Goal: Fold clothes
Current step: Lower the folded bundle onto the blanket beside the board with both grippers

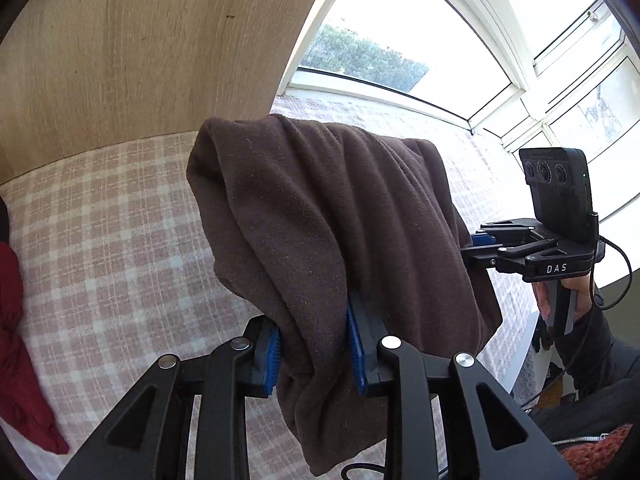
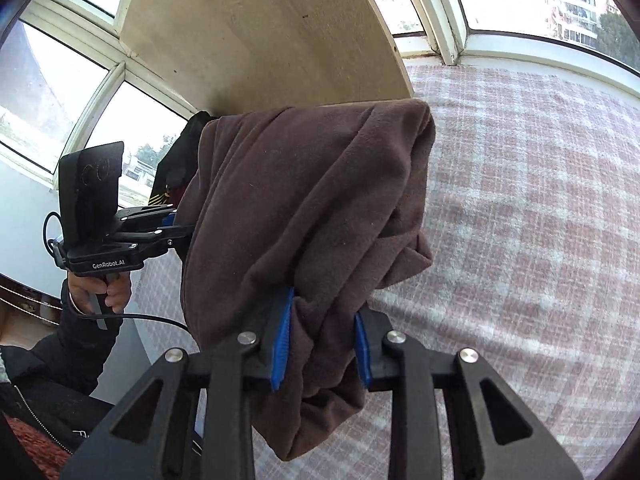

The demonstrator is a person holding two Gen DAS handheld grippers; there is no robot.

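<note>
Both grippers are clenched on the same dark brown fleece garment (image 1: 320, 220): the left gripper (image 1: 316, 352), at the bottom centre of its own view, pinches a bunched edge between its blue pads, and the right gripper (image 2: 320, 344) does likewise in its view. The cloth hangs between them, lifted above the pink-and-white checked bed cover (image 1: 120, 240), filling the middle of both frames with loose folds drooping below the pads. The likeliest trouble is uneven tension: each grip holds a thick, gathered wad instead of a clean corner, so the fleece may slip out on one side, or settle back twisted and creased. A crumpled dark red garment (image 1: 16, 340) at the left edge could be snagged by the drooping hem.
</note>
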